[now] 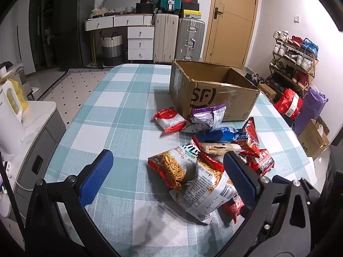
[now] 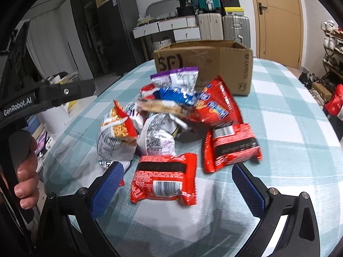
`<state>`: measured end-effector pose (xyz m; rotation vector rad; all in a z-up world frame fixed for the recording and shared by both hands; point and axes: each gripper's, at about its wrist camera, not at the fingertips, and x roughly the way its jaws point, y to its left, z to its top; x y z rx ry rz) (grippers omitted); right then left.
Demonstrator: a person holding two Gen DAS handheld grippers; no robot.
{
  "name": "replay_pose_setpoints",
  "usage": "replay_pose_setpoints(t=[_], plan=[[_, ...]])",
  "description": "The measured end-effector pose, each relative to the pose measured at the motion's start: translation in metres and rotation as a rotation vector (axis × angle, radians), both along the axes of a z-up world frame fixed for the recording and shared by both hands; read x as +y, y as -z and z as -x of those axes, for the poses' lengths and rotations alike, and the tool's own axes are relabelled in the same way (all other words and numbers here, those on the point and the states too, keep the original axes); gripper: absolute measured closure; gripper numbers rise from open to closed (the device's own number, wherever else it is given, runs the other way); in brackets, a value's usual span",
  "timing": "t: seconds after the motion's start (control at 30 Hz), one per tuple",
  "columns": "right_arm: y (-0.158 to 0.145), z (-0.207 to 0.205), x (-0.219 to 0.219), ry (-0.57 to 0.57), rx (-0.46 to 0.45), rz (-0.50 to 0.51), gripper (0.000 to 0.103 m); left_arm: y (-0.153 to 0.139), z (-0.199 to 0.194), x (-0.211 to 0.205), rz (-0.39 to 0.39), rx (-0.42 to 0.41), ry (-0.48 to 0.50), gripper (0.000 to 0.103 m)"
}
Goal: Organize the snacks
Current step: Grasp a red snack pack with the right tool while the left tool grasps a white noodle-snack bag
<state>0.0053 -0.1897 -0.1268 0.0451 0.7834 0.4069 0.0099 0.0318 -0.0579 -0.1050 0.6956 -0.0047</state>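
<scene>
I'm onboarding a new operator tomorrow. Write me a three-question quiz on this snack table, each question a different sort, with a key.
1. True or false: the cardboard box lies tipped on its side.
2. Multiple choice: the packet lying between the right gripper jaws is A) purple, B) red, C) blue.
3. Fill in: the left gripper jaws are ____ and hold nothing.

Key: 1 false, it stands upright with its top open. 2 B, the red packet. 3 open.
</scene>
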Motion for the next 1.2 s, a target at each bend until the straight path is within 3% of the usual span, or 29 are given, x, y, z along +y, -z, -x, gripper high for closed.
replay_pose_setpoints(t=[0.23, 0.3, 0.53, 0.67, 1.2], plan=[[0.012, -0.007, 0.017, -0.015, 0.026, 0.038, 0.004, 0.007, -0.001, 0.006, 0.000, 0.017, -0.010, 0.001], [0.017, -0.010, 0.023, -0.024, 0.043, 0.057, 0.022, 0.008, 0.001, 0.008, 0.002, 0.019, -0.013, 0.001], [0.025, -0.014, 0.037, -0.048, 0.038, 0.136, 0.031, 0.015, 0.000, 0.013, 0.014, 0.037, -0.021, 0.001], [0.026, -0.010, 0.043, -0.088, 0.010, 0.163, 0.052, 0.016, 0.000, 0.014, 0.015, 0.041, -0.022, 0.001], [0.007, -0.003, 0.010, -0.080, -0.015, 0.033, 0.055, 0.019, 0.003, 0.015, 0.020, 0.051, -0.004, 0.001]])
